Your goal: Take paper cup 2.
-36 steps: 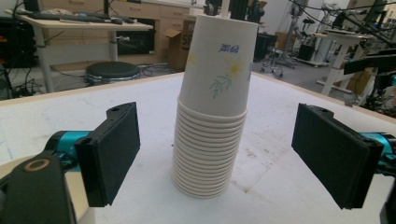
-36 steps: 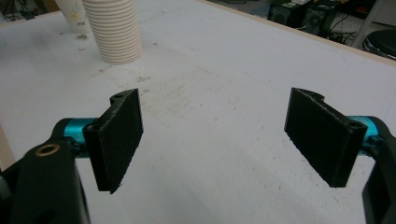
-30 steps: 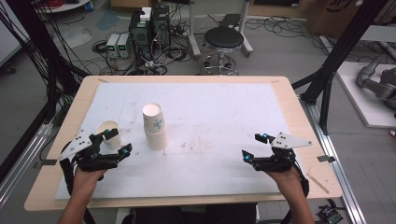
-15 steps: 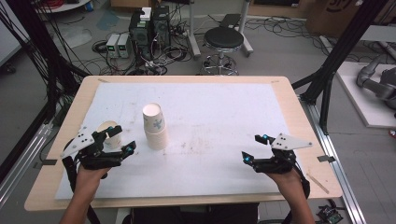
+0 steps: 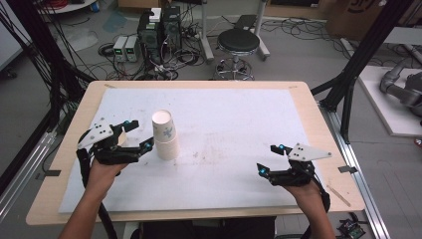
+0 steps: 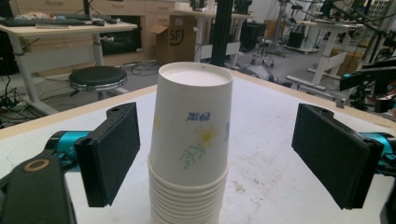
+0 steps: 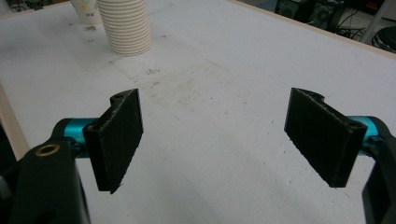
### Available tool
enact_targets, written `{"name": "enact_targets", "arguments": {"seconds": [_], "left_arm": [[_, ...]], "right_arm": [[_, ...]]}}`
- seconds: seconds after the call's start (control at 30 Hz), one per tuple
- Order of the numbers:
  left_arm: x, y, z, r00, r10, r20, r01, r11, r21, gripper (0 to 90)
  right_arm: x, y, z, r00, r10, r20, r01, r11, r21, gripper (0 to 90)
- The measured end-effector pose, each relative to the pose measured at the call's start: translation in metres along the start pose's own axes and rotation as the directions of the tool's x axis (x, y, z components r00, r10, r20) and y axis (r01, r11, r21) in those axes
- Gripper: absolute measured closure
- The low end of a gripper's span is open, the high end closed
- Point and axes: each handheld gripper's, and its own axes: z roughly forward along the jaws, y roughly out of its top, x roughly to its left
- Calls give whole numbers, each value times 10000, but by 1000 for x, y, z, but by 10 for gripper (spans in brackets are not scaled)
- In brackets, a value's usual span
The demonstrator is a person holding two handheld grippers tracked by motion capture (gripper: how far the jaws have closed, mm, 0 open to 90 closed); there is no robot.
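Upside-down stack of white paper cups (image 5: 165,136) with flower print, upright on the white table mat (image 5: 234,129), left of centre

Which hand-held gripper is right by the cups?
The left hand-held gripper. Its open jaws sit either side of the cup stack; the right hand-held gripper is far across the table.

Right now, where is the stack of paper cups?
In the high view the stack of paper cups stands upside down on the white mat, left of centre, just ahead of the open left gripper.
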Motion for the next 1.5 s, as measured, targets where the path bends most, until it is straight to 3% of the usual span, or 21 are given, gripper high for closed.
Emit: {"name": "enact_targets", "arguments": {"seconds": [0.37,0.57,0.73,0.87,1.5], "left_arm": [[7,18,36,9997,225,-81,-215,9937,1099,153],[11,24,51,9998,158,-102,-142,9894,1442,156],[13,23,56,10000,64,15,-65,9871,1602,245],[14,23,56,9997,139,183,-166,9873,1582,330],[15,32,53,9995,20,321,-56,9938,1114,343]], "right_arm": [[1,0,1,10000,-37,-34,37,10000,37,197],[1,0,3,10000,-38,-44,38,10000,69,197],[1,0,3,10000,-48,-52,48,10000,69,197],[1,0,3,10000,-7,-35,8,10000,90,197],[1,0,3,10000,-13,-57,13,10000,79,198]]}}
